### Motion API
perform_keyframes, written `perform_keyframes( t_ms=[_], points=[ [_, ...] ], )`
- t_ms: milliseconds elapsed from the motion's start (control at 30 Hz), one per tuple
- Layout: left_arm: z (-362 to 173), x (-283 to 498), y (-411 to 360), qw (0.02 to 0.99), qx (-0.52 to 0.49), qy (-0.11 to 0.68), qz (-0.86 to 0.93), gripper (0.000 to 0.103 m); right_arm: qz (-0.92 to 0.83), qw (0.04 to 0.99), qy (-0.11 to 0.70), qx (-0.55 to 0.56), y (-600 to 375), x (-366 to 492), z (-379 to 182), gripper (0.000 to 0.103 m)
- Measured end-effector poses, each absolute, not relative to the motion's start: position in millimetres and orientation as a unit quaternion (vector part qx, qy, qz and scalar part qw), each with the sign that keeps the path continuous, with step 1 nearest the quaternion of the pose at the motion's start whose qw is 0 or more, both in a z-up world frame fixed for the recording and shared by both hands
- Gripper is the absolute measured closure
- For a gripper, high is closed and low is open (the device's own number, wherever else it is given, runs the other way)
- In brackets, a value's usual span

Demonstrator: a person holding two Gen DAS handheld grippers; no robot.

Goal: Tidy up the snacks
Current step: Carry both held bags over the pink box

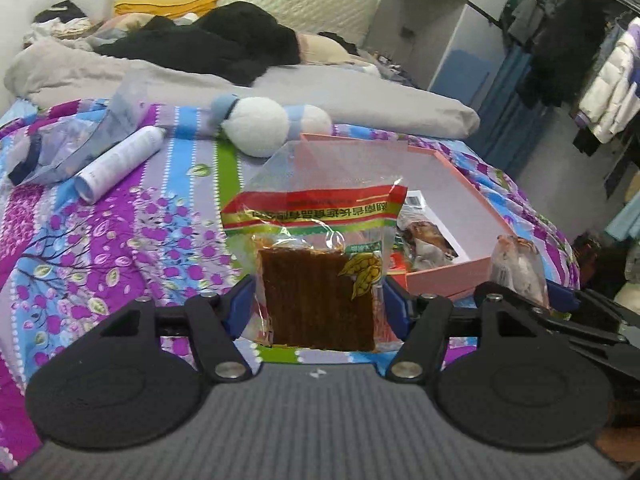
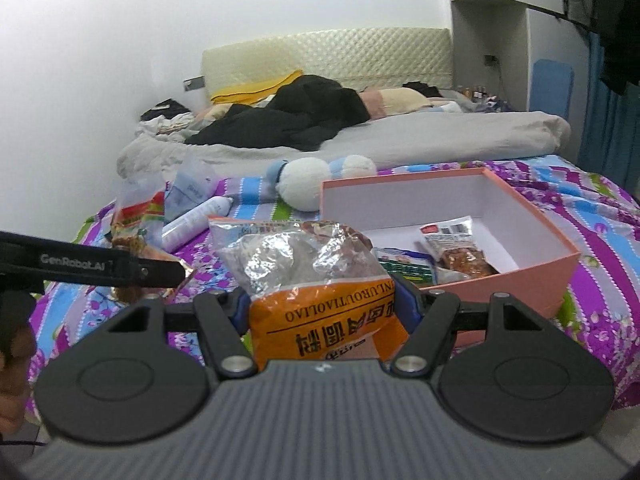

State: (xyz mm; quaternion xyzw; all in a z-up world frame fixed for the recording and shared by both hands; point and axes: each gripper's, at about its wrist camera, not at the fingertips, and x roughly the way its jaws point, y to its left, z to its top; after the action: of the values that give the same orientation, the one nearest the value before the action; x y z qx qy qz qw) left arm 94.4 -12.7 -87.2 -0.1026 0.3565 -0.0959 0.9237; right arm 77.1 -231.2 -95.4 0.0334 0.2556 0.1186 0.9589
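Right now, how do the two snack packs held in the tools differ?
The left tool's pack is clear with a red and yellow band and holds a flat dark brown slab; the right tool's pack is orange below, crinkled and clear above, and bulges. Both are clamped between blue pads, near the pink box.

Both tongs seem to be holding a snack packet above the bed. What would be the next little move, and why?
Probably carry the orange packet, clamped in the right tongs, forward over the pink box and release it. The box is open, already holds a few snacks and has bare floor. The left tongs grip the red-topped packet, which could follow.
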Motion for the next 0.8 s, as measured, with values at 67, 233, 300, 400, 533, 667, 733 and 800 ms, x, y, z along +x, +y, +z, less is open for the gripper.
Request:
perform_keyframes(
  t_ms=[67,233,300,400,533,667,733,800],
  points=[
    [-87.4,98.4,-18.5,0.924,-0.099,0.355,-0.1,0.033,0.112,0.959,0.257,0.039,-236.2,78.3,-96.4,0.033],
    [-88.5,122.6,-30.2,0.92,-0.1,0.362,-0.117,0.033,0.1,0.959,0.261,0.043,-247.5,89.1,-100.3,0.033],
    [-87.8,136.0,-38.1,0.919,-0.095,0.363,-0.124,0.033,0.094,0.96,0.26,0.042,-252.1,97.1,-101.2,0.033],
    [-86.7,160.7,-52.4,0.917,-0.089,0.365,-0.135,0.033,0.086,0.961,0.258,0.045,-262.1,111.5,-100.7,0.033],
    [-87.5,198.2,-72.9,0.915,-0.082,0.366,-0.151,0.033,0.073,0.963,0.255,0.048,-277.0,138.9,-100.8,0.033],
    [-91.2,240.0,-92.8,0.911,-0.076,0.373,-0.16,0.033,0.062,0.963,0.257,0.051,-290.5,168.7,-103.4,0.033],
    [-93.2,261.3,-102.9,0.909,-0.073,0.377,-0.162,0.033,0.06,0.961,0.263,0.052,-297.9,185.2,-107.4,0.033],
    [-96.8,280.1,-110.9,0.908,-0.068,0.38,-0.165,0.032,0.057,0.96,0.269,0.051,-302.6,199.9,-112.4,0.033]
  ],
)
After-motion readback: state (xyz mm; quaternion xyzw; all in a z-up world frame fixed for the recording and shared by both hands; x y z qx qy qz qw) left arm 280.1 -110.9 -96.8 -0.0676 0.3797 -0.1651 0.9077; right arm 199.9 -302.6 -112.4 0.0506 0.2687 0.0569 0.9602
